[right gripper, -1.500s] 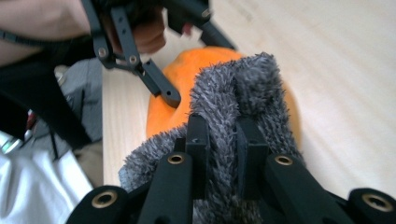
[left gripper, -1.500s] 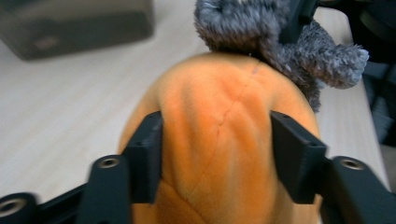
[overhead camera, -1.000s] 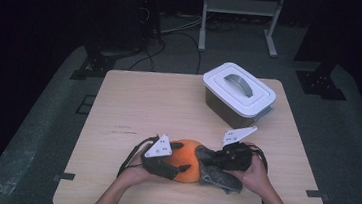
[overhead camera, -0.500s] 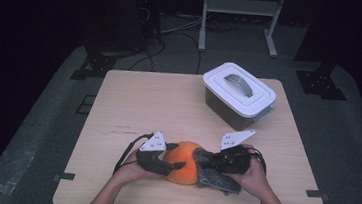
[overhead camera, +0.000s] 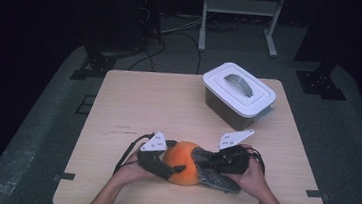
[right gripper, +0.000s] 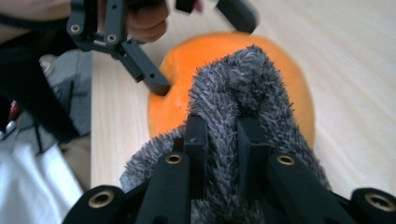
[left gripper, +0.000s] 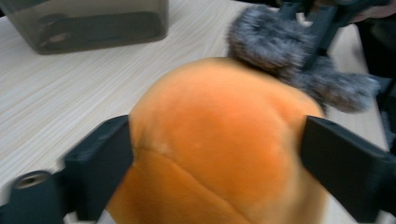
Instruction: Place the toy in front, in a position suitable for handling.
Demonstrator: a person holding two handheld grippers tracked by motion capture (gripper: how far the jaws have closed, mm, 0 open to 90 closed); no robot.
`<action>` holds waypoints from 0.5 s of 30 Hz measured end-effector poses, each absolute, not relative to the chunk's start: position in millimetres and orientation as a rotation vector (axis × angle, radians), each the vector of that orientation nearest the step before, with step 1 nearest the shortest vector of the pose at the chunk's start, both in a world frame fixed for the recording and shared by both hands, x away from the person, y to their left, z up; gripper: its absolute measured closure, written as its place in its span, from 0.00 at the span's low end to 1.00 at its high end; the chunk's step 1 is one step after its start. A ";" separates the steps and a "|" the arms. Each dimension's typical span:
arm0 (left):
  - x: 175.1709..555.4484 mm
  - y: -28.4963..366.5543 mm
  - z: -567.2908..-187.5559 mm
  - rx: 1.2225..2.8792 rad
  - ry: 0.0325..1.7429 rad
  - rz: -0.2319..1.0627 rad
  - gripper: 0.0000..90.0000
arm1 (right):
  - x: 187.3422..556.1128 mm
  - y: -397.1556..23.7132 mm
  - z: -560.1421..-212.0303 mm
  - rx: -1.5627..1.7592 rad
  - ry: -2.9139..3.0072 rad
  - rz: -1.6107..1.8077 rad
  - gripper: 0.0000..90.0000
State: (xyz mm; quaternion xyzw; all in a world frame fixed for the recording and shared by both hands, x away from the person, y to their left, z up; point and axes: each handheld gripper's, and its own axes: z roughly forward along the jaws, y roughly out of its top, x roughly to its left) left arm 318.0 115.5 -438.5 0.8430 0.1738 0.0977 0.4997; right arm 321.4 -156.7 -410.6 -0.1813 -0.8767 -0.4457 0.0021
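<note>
- A box [overhead camera: 237,96] sits at the far right of the table [overhead camera: 149,99], well apart from your hands. It has dark see-through walls and a white lid [overhead camera: 240,87] shut on top, with a grey arched handle [overhead camera: 239,82]. In the left gripper view something dark lies inside it, too dim to make out.
- Your toy [overhead camera: 183,161] is at the near edge of the table, between your two grippers. It is a round, smooth orange plush ball with a seam, and a shaggy grey fur piece [overhead camera: 211,171] on its right side.
- Your left gripper [overhead camera: 175,164] comes in from the left, lying low and aimed right at the toy. Its jaws have just been opening; they stand wide with the orange ball between them, each pad at or just beside its flank. Whether they press, you cannot tell from the blurred view.
- Your right gripper [overhead camera: 203,160] comes in from the right, also low, pointing left. Its jaws are pinched tight on the grey fur, which bulges up between and around them.
- Both your hands rest close to the table's near edge, forearms converging on the toy.
</note>
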 end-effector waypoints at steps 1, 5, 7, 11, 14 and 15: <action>317.1 114.2 -439.4 2.039 0.417 0.242 0.09 | 321.3 -156.9 -409.8 -0.560 -2.753 -1.386 0.85; 309.4 110.2 -436.4 2.035 0.381 0.338 0.42 | 317.5 -160.9 -397.8 -0.576 -2.737 -1.485 0.86; 307.2 107.4 -436.0 2.025 0.379 0.361 0.45 | 316.2 -160.2 -394.4 -0.570 -2.734 -1.506 0.85; 303.0 94.9 -434.8 1.976 0.442 0.411 0.47 | 314.0 -156.1 -390.6 -0.562 -2.763 -1.503 0.85; 303.9 93.1 -434.7 1.992 0.434 0.389 0.43 | 320.4 -160.1 -399.8 -0.600 -2.748 -1.464 0.85; 304.4 94.1 -434.5 1.999 0.432 0.373 0.40 | 323.7 -164.9 -405.4 -0.603 -2.734 -1.442 0.84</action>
